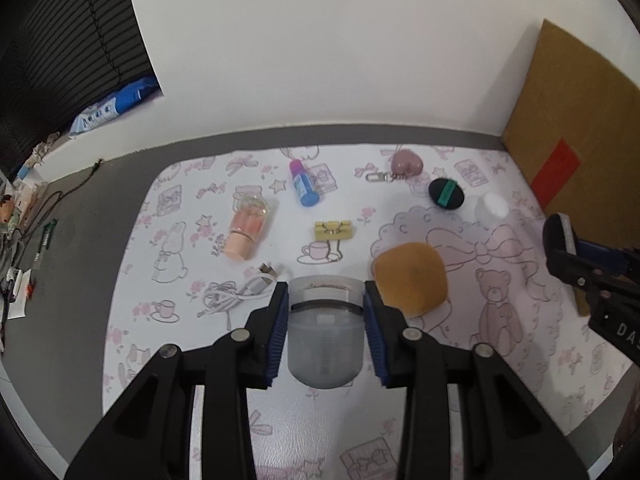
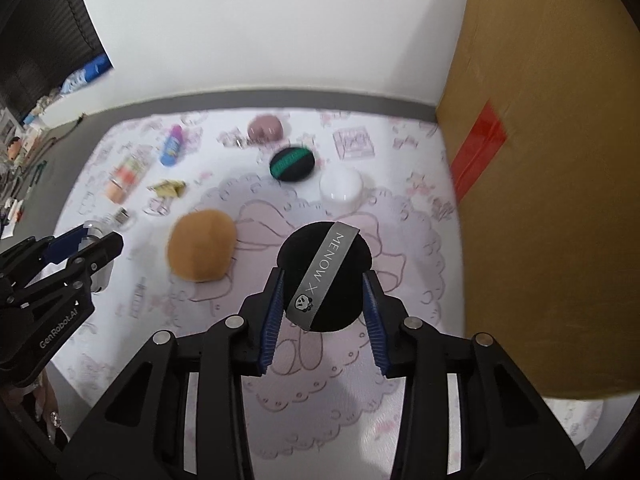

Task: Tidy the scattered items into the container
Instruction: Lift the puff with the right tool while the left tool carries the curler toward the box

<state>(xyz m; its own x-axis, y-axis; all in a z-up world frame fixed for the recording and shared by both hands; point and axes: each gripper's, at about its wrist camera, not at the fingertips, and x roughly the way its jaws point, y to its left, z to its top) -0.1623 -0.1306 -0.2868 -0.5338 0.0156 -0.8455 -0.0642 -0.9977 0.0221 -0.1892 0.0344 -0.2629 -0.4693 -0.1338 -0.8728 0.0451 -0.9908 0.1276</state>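
Observation:
My left gripper is shut on a translucent grey cup-shaped case, held above the patterned mat. My right gripper is shut on a black round powder puff with a grey ribbon, near the cardboard box. On the mat lie an orange sponge, a black puff with a green band, a white round jar, a pink heart keychain, a yellow binder clip, a blue-pink tube, a peach bottle and a white cable.
The cardboard box with red tape stands at the mat's right edge against the white wall. The right gripper shows at the right of the left wrist view. Clutter and cables lie on the grey table at far left.

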